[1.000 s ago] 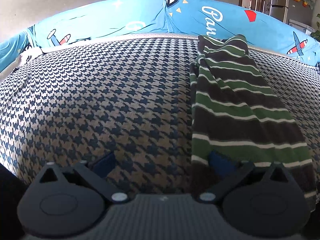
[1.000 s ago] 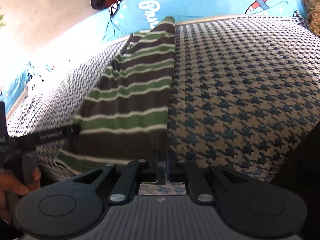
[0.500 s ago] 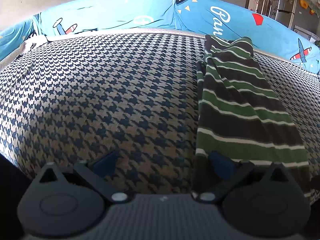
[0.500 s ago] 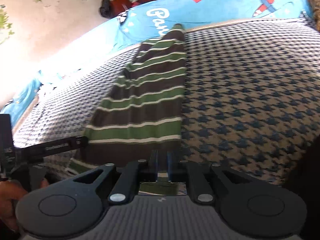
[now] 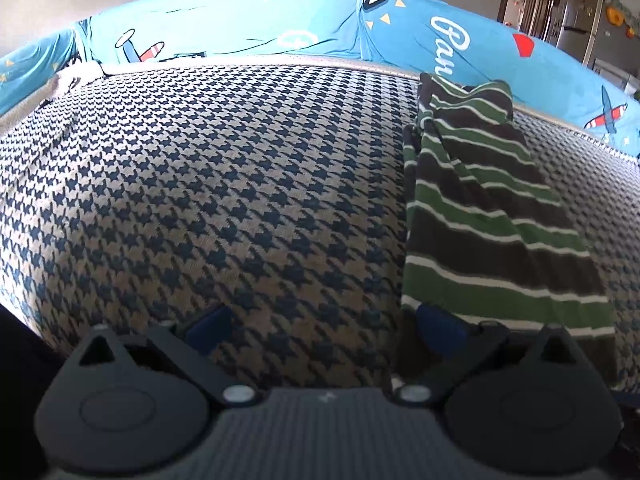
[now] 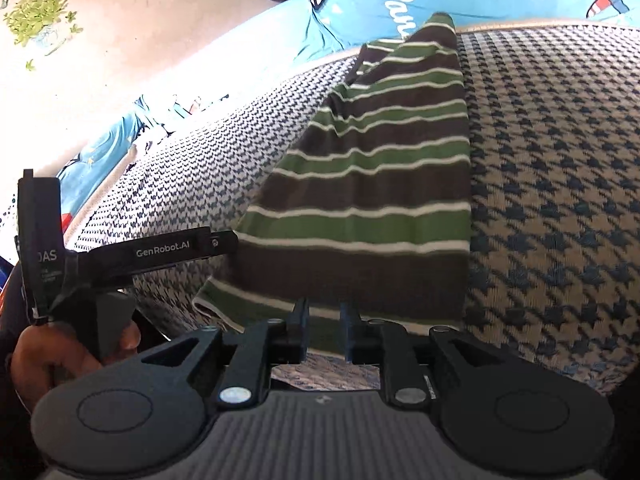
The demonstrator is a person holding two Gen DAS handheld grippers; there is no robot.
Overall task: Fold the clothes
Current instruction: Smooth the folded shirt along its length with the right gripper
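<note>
We see striped shirt (image 6: 372, 184) already folded into long strip ahead of right hand-held gripper (image 6: 324, 330); its jaws opening, hem between them. Left hand-held gripper (image 5: 320, 328) wide, empty. Cross fold left, we judge.

green-and-brown white-striped garment (image 5: 492, 216), navy-tan houndstooth cover (image 5: 224, 184), bright blue printed sheet (image 5: 248, 20)

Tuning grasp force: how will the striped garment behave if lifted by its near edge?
Likely floppy: the striped garment lies flat in a long folded strip with soft creases at its far end, so it should drape and may unfold. Probably light, thin knit. Likely grippy on the houndstooth cover, dragging rather than sliding.
</note>
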